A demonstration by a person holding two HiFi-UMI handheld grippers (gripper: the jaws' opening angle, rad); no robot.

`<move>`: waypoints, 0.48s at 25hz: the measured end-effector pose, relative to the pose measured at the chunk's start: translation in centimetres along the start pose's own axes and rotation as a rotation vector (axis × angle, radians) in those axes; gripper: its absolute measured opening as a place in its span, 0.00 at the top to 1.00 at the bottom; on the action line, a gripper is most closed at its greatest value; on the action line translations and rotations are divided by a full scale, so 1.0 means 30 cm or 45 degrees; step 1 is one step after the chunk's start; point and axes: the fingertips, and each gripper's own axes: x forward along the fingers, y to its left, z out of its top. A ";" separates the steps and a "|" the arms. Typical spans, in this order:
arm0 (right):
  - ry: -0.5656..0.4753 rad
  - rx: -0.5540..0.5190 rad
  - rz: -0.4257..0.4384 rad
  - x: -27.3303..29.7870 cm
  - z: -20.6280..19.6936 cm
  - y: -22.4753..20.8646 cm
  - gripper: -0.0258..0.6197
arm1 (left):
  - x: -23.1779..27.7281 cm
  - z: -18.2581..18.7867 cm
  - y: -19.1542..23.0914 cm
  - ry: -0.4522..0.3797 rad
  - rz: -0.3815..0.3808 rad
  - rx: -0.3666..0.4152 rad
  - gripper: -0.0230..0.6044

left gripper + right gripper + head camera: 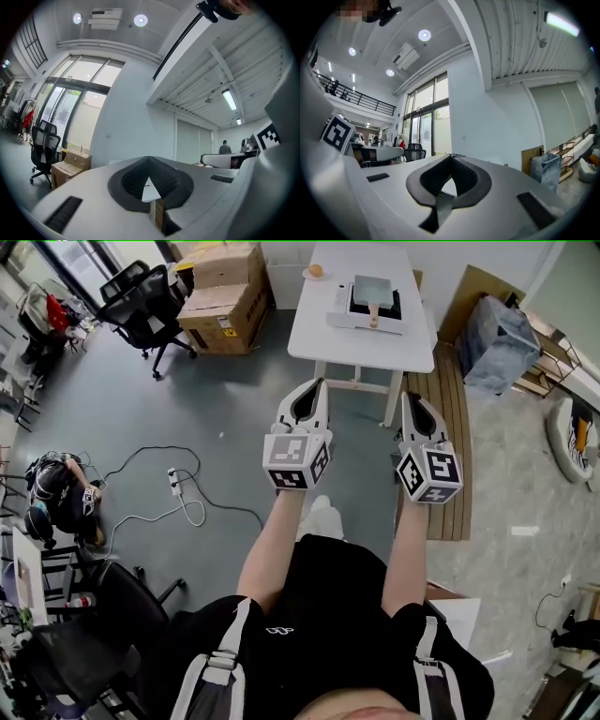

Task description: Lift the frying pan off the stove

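Cardboard boxes (225,294) sit beside the table (323,334). The frying pan (375,287) rests on the stove (343,319), handle toward the person. Left gripper (315,384) and right gripper (412,397) have jaws together, empty.

Grey sq. frying pan (374,289), wooden handle — flat on stove (342,321) atop white table (319,334)

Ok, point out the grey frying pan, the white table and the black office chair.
Grey frying pan (374,287): head view, its flat middle.
White table (326,338): head view, bare front-left tabletop.
Black office chair (150,313): head view, its seat.
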 end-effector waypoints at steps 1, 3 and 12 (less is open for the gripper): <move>-0.001 -0.003 0.004 0.010 0.000 -0.002 0.96 | 0.009 0.000 0.008 -0.003 0.004 -0.005 0.96; -0.004 -0.009 0.006 0.030 0.000 -0.013 0.96 | 0.034 0.000 0.024 -0.010 0.006 -0.014 0.96; -0.045 -0.038 -0.043 0.224 0.038 -0.191 0.96 | 0.296 0.004 0.101 -0.051 -0.036 -0.047 0.96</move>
